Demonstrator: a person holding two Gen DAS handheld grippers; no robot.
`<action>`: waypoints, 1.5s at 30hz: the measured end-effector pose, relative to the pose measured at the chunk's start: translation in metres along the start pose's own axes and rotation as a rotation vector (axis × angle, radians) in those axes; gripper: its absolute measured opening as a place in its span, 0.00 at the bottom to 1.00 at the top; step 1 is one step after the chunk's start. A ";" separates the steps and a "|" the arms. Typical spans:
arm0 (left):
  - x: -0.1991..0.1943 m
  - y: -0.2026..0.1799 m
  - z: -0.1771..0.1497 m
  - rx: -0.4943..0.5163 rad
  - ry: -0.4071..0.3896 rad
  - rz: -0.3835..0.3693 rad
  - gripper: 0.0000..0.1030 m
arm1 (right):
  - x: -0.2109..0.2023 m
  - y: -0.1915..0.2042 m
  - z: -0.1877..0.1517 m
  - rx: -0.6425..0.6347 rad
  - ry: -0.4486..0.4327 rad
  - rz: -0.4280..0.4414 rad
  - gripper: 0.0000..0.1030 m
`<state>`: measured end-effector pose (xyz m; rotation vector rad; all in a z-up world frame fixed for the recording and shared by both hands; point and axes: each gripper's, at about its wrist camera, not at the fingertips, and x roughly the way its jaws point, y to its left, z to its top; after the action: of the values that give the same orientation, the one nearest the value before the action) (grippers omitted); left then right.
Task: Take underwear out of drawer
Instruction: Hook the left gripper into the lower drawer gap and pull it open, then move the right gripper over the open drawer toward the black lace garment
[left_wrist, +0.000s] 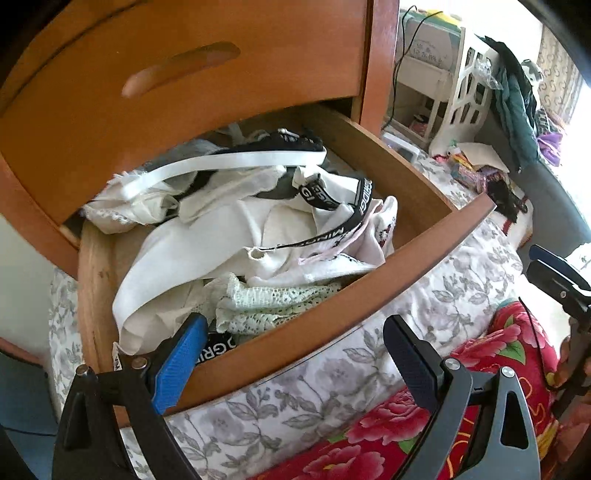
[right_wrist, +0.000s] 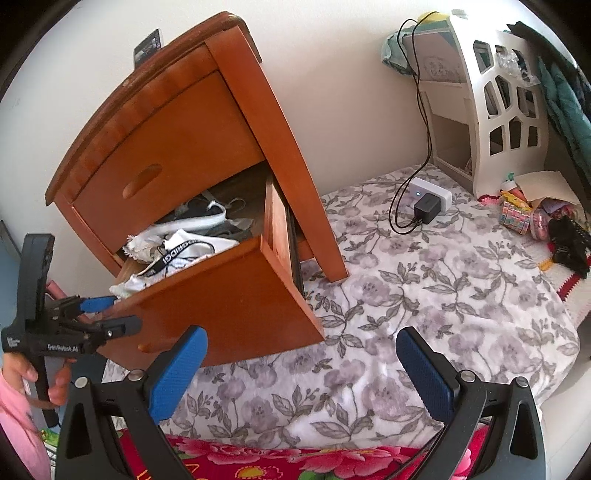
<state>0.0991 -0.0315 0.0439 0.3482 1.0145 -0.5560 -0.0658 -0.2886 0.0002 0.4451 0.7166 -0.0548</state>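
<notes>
Over the front edge of the pulled-out wooden drawer (left_wrist: 369, 291) the left tongs (left_wrist: 295, 354) are held wide open and empty, one blue ribbed pad just inside the drawer, the other outside. The right tongs (right_wrist: 301, 363) are also spread wide, empty, well back over the grey-flowered blanket (right_wrist: 424, 280). Nothing seems yet removed: the underwear (left_wrist: 229, 236), a soft rumpled heap of white cotton, pale lace and black lettered waistbands, is still piled inside.

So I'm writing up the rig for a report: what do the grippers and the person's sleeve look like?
Both the left gripper and the right gripper have black plastic frames with silver pivot bolts and textured blue finger pads. The left one's body carries white GenRobot.AI lettering. The sleeve is pink.
</notes>
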 end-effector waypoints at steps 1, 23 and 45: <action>0.001 -0.006 0.000 -0.003 -0.006 0.010 0.93 | -0.002 0.000 -0.001 -0.001 -0.001 0.000 1.00; -0.038 -0.024 -0.074 -0.319 -0.352 0.361 0.93 | -0.017 0.012 -0.010 -0.050 -0.031 -0.016 1.00; -0.030 0.022 -0.068 -0.435 -0.385 0.276 0.93 | -0.032 0.089 0.033 -0.321 -0.116 0.018 1.00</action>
<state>0.0522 0.0297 0.0374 -0.0112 0.6736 -0.1330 -0.0518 -0.2247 0.0759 0.1400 0.5941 0.0508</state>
